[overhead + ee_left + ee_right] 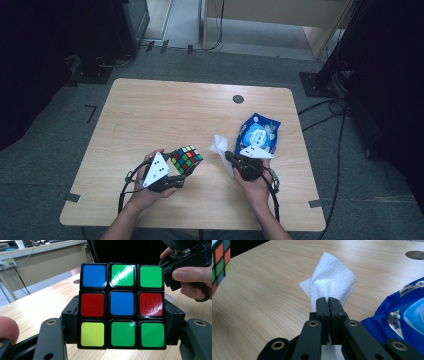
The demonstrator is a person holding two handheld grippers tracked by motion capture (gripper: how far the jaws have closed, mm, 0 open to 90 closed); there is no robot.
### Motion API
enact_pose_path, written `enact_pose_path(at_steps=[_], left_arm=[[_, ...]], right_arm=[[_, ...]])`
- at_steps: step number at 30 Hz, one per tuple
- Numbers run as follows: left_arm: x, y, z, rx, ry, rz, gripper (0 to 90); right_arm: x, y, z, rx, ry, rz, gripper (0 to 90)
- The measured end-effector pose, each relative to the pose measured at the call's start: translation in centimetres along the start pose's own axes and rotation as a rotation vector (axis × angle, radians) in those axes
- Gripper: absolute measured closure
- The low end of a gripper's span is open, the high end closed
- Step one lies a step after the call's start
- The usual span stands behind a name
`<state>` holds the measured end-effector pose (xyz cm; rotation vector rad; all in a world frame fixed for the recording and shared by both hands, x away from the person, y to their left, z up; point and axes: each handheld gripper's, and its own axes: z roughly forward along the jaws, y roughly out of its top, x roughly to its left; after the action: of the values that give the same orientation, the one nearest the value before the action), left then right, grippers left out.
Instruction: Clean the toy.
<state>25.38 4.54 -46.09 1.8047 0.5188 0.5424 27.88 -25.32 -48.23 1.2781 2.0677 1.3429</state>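
A colourful puzzle cube (pixel 186 159) (pixel 122 306) is clamped between the jaws of my left gripper (pixel 176 170) (pixel 122 322), held a little above the table (pixel 150 115) at front left; its facing side shows blue, green, red and yellow squares. My right gripper (pixel 229 156) (pixel 328 305) is shut on a white wet wipe (pixel 220 147) (pixel 329 283), whose crumpled sheet stands up past the jaw tips. A blue pack of wipes (pixel 258 133) (pixel 402 315) lies just right of that gripper. The cube's edge (pixel 219 262) appears at the left of the right gripper view.
The wooden table has a round cable hole (pixel 238 99) (pixel 415 255) near its far edge. A person's right hand (pixel 192 277) with its gripper shows behind the cube. Cables and stand bases lie on the grey floor around the table.
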Motion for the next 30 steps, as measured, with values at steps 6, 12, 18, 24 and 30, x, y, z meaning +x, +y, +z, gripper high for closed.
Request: enact_pose_path(at_steps=[6, 12, 18, 24, 30], left_arm=[[0.2, -0.1, 0.0, 0.005, 0.005, -0.006, 34.1], [0.3, -0.2, 0.1, 0.013, 0.012, -0.018, 34.1], [0.5, -0.2, 0.0, 0.004, 0.015, -0.035, 34.1], [0.5, -0.1, 0.0, 0.0, 0.025, -0.04, 34.1], [0.0, -0.2, 0.4, 0.004, 0.026, -0.035, 34.1]], right_arm=[[-0.2, 0.3, -0.4, -0.04, 0.007, 0.023, 68.6], [0.9, 1.0, -0.7, -0.075, 0.062, 0.016, 55.6], [2.3, 1.5, -0.8, -0.091, 0.094, -0.014, 54.6], [3.7, 1.8, -1.0, -0.105, 0.165, 0.003, 55.9], [5.1, 3.0, -2.2, -0.161, 0.213, 0.03, 51.4]])
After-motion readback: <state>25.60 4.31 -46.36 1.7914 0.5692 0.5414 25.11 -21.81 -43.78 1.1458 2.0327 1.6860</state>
